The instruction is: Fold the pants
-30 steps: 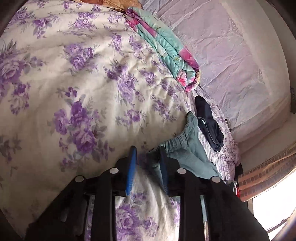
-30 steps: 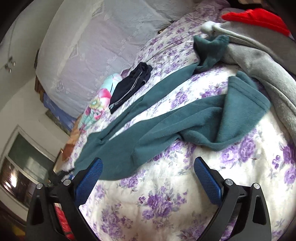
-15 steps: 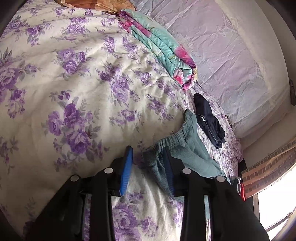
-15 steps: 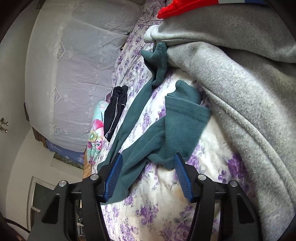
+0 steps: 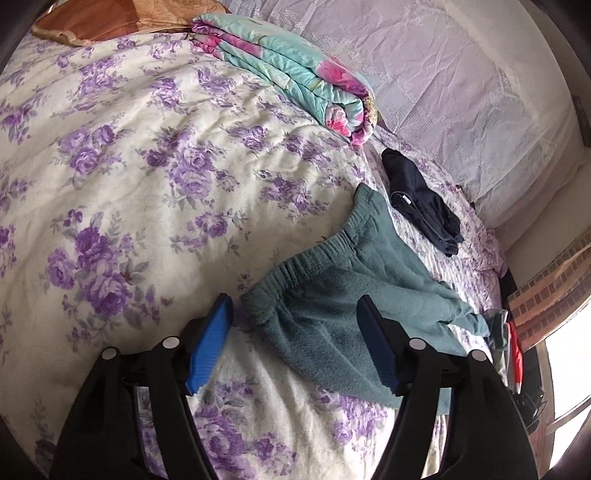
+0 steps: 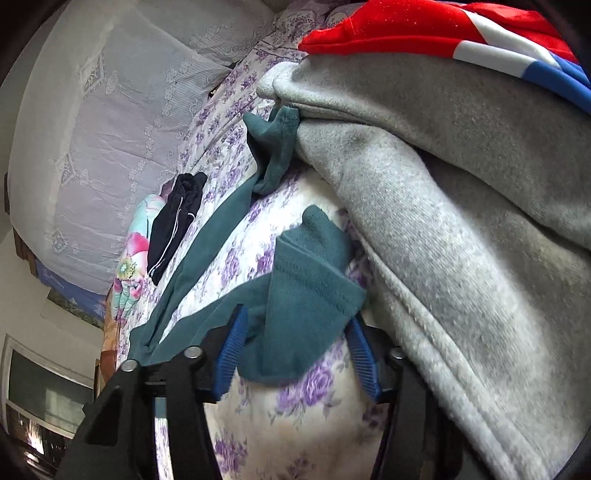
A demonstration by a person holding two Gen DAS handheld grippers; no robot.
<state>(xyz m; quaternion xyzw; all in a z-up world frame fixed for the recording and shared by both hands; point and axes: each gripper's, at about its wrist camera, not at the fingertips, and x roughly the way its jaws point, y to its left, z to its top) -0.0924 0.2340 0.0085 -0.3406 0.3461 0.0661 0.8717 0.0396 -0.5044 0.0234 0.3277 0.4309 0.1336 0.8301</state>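
A: Start nearest the left gripper (image 5: 295, 343). How does it stand?

B: Its blue pads (image 5: 208, 345) are spread wide, low over the bedspread (image 5: 122, 192), pinching nothing. The waistband corner of the teal pants (image 5: 332, 295) lies between them, the right pad over the fabric.

A: And which way do the pants run?

B: Their long axis goes from that elastic waistband, near the middle of the bed, away toward the bed's far end, where the legs taper out by a brick-patterned wall and a window. The waistband itself slants across the bed toward the curtain side.

A: What lies beyond?

B: Just past the waistband's far end, a folded dark garment (image 5: 421, 203) near the bed's edge along the white lace curtain (image 5: 461, 92). Farther on, a folded turquoise-and-pink quilt (image 5: 295, 77) toward the bed's far corner.

A: Now the right gripper (image 6: 295, 354).

B: Its jaws stand apart around the cuff of one pant leg (image 6: 306, 306); the cuff sits between the pads, and I cannot tell whether either one touches it. The cuff is doubled back on itself.

A: The other leg?

B: It stretches long and narrow to a cuff tucked against a grey sweatshirt (image 6: 461, 206), which is heaped at the right. On top of that, farthest off, lies a red garment (image 6: 424, 26) with white and blue stripes.
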